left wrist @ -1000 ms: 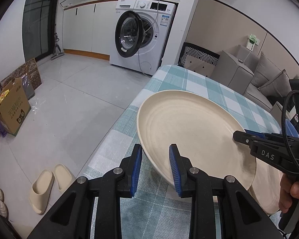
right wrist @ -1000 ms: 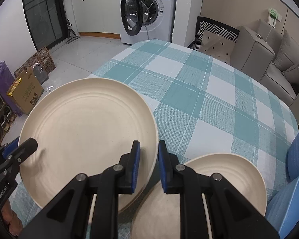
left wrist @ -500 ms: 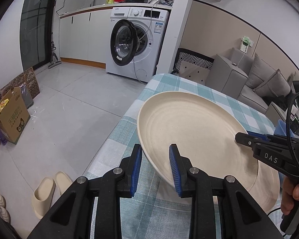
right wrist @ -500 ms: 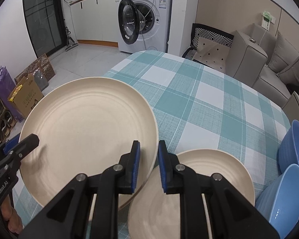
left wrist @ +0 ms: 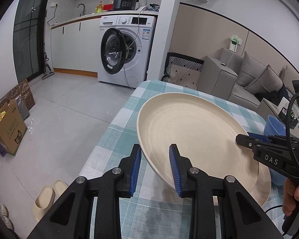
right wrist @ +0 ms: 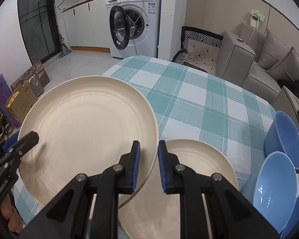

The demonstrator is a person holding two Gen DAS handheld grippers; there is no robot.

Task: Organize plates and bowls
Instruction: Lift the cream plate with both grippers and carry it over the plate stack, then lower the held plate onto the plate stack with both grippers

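I had the left gripper [left wrist: 153, 168] clamped on the near rim of the large cream plate [left wrist: 193, 133], one blue-padded finger under the rim and the other on the plate's upper face. The right gripper [right wrist: 148, 168] gripped the opposite edge of the same plate [right wrist: 85, 135], its two pads straddling the rim. The plate sat tilted between the two tools, raised off the checked tablecloth [right wrist: 193, 103]. Directly below and to the right of the right fingers, a second cream plate [right wrist: 199, 169] lay flat on the cloth, its left portion covered by the raised plate. Further right of those fingers stood blue bowls [right wrist: 273, 181], two clearly side by side, with a further blue rim at the frame's lower right edge. In the left wrist view, the right tool [left wrist: 269, 153] entered from the right side, and one blue bowl [left wrist: 274, 124] was visible beyond it. Beyond the fingertips the teal-and-white cloth ran to the far table edge. Past that edge stood a washing machine [left wrist: 127, 51] with its door open, and to the right of it a grey sofa [left wrist: 249, 81].
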